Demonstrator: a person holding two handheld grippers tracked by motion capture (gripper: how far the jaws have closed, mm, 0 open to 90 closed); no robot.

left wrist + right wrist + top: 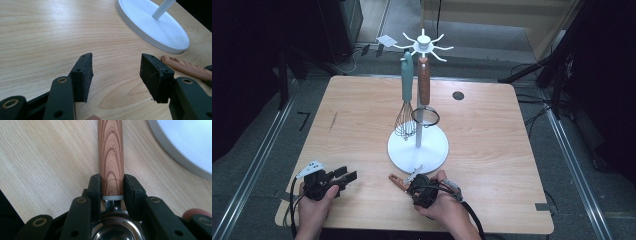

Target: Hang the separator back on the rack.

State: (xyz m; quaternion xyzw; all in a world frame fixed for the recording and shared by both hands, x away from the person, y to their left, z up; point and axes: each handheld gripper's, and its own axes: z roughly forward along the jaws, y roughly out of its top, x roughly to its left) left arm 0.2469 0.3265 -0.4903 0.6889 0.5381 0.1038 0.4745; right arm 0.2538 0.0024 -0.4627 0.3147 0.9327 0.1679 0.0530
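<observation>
A white hook stand (418,145) rises from a round base at the table's middle. From its hooks hang a teal-handled whisk (406,95) and a wood-handled strainer (424,95). My right gripper (408,184) lies just in front of the base, shut on a wood-handled steel utensil (110,150). That handle (396,180) points left along the table, and its metal bowl (115,231) sits behind the jaws (112,187). My left gripper (348,175) rests at the front left, open with nothing between its pads (116,75). The stand's base (155,27) and the wooden handle (185,67) lie beyond it.
A small dark round disc (458,95) lies at the table's back right. A thin dark mark (333,121) is on the left side. Black frames and cables stand on the floor around the table. A white card (386,40) lies on the floor behind.
</observation>
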